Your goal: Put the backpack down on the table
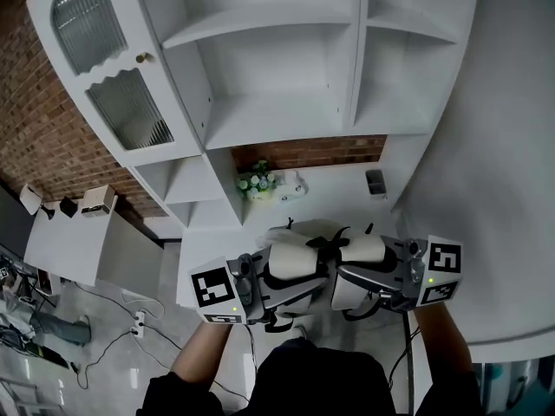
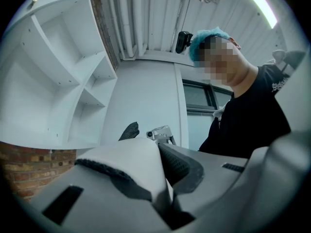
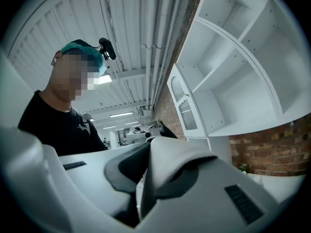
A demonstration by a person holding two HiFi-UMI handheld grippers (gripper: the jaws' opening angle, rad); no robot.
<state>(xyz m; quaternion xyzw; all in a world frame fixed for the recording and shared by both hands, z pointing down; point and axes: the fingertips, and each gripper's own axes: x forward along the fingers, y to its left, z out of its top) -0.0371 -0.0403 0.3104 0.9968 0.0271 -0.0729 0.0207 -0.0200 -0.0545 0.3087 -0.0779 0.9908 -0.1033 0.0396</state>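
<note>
The left claw (image 2: 163, 191) pinches one white strap (image 2: 131, 159) of the backpack (image 1: 299, 265). The right claw (image 3: 138, 193) pinches the other strap (image 3: 170, 159). The backpack hangs over the table (image 1: 338, 193).

Both forearms reach forward; left gripper (image 1: 264, 293) and right gripper (image 1: 364, 289) point inward, each clamped on a white shoulder strap (image 2: 131, 159).

A white shelf unit (image 1: 269, 76) is seen against a brick wall (image 1: 35, 137), with 2 ribbed-glass panes (image 1: 130, 111) set in its left door. A bunch of flowers (image 1: 257, 183) is placed below the shelves, and a small dark object (image 1: 375, 181) is stood well to its right. A power strip (image 1: 137, 321) is laid on the floor at the left. Pipes (image 2: 131, 18) are run along the ceiling.
</note>
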